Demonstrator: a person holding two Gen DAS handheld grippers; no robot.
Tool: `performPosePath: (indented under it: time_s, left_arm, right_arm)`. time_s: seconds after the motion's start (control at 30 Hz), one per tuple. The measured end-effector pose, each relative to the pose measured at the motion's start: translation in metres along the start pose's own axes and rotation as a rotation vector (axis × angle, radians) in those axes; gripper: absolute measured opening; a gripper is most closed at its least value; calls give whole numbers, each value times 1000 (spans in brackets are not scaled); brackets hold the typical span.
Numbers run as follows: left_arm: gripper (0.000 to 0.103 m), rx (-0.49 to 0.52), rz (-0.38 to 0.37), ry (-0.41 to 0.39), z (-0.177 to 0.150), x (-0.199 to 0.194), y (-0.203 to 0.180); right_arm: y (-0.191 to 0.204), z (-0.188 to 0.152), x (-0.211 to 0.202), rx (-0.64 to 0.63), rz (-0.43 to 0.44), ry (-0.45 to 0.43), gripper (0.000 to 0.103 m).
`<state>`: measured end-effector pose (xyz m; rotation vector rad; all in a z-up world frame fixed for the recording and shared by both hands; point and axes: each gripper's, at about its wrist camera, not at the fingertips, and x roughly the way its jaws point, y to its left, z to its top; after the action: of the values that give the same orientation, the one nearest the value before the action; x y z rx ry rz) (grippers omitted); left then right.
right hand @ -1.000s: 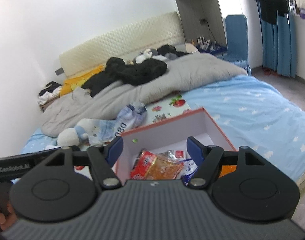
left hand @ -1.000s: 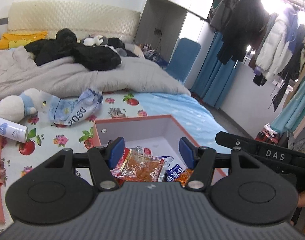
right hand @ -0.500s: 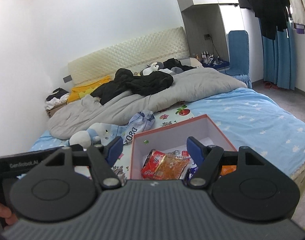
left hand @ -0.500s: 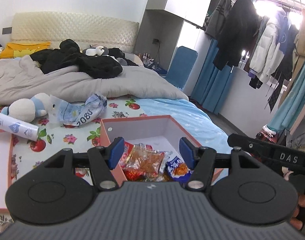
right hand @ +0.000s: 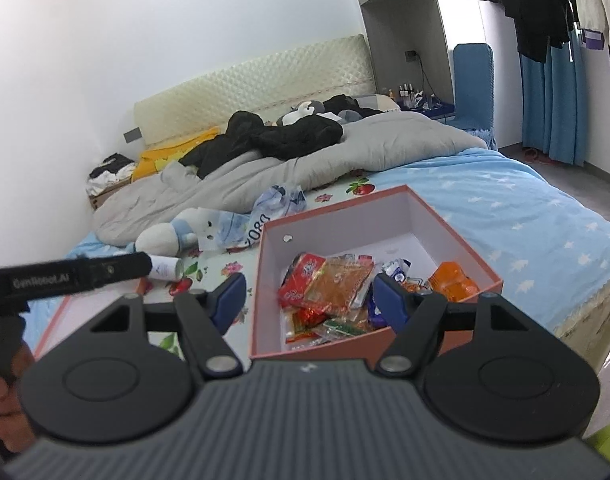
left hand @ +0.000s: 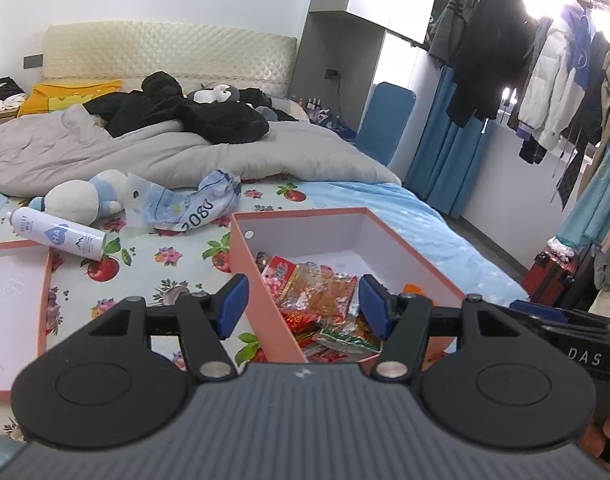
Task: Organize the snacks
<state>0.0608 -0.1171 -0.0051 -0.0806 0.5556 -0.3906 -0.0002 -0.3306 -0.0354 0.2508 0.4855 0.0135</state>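
A pink box (left hand: 247,264) (right hand: 261,280) with a white inside sits on the bed and holds several snack packets: a red one (right hand: 301,276), an orange-brown one (left hand: 317,292) (right hand: 339,284), a blue-white one (right hand: 397,270) and an orange jelly pack (right hand: 453,282). My left gripper (left hand: 303,306) is open, hovering short of the box's near edge with nothing between its blue pads. My right gripper (right hand: 309,300) is open too, above the box's near side, holding nothing. The box lid (left hand: 13,292) lies flat to the left.
A white spray can (left hand: 57,234), a plush toy (left hand: 81,200) and a crumpled blue bag (left hand: 193,206) lie on the floral sheet behind the box. A grey duvet (left hand: 145,156) with black clothes covers the far bed. Coats (left hand: 493,40) hang at right. The bed edge drops off right of the box.
Both grippers have drawn back from the box, so more of it and of the bed shows. Their jaws keep the same width. The snacks have not moved.
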Motion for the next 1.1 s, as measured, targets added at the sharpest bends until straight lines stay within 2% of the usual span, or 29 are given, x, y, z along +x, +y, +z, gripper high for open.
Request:
performPosePath:
  time_s: [0.53,1.0,1.03,1.1]
  left_arm:
    - [66,8,37,50,-20,42,7]
    - [67,-4,33,89,-33,60,19]
    - [68,-2,12,93,-33,60,19]
    - [82,-3,2,106,-34,62,20]
  right_arm:
    - [-13,-23,18,22,-29,14,72]
    - [-10,-31,32,-23,-54,19,72]
    - [-9,-32,33,-27,-59,21,72]
    - [-9,-32,35,-28,-66,23,72]
